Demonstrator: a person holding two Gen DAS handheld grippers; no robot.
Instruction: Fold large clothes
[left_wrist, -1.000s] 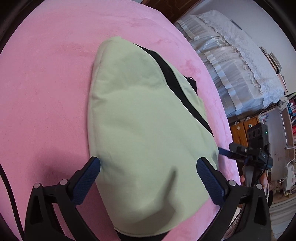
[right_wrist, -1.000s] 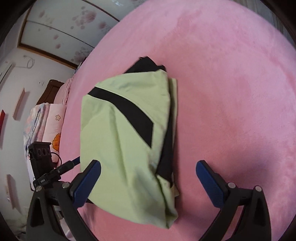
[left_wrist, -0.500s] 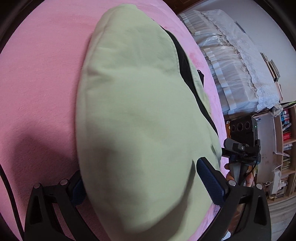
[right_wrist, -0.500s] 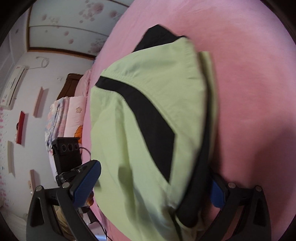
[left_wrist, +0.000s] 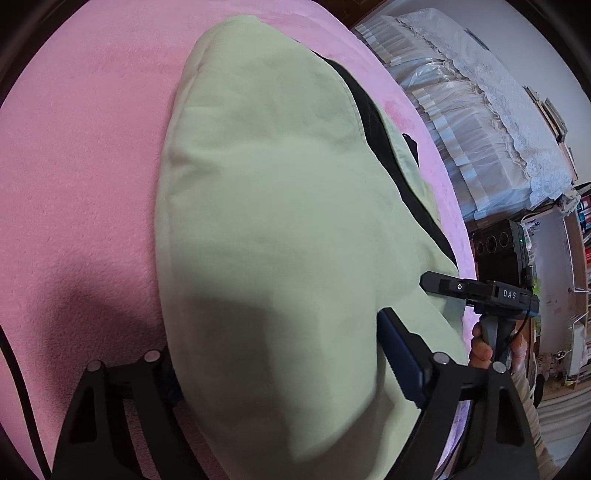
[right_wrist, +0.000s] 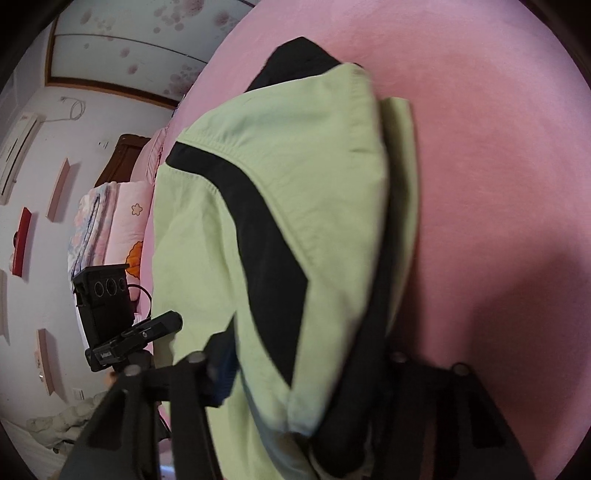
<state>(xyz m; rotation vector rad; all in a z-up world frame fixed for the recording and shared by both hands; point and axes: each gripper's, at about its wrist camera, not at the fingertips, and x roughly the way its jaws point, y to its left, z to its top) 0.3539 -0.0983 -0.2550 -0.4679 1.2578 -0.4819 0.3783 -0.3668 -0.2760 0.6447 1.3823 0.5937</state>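
Black stripe (right_wrist: 258, 236) plain from right wrist

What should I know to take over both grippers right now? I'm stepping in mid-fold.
Left gripper: jaws closing around the near end of the green garment.
Right gripper: jaws closing on the same end, at the side with the black panel.
Garment lies as a folded bundle on the pink blanket.
Done: earlier folds.
Left: finish the grip, probably fold once more.
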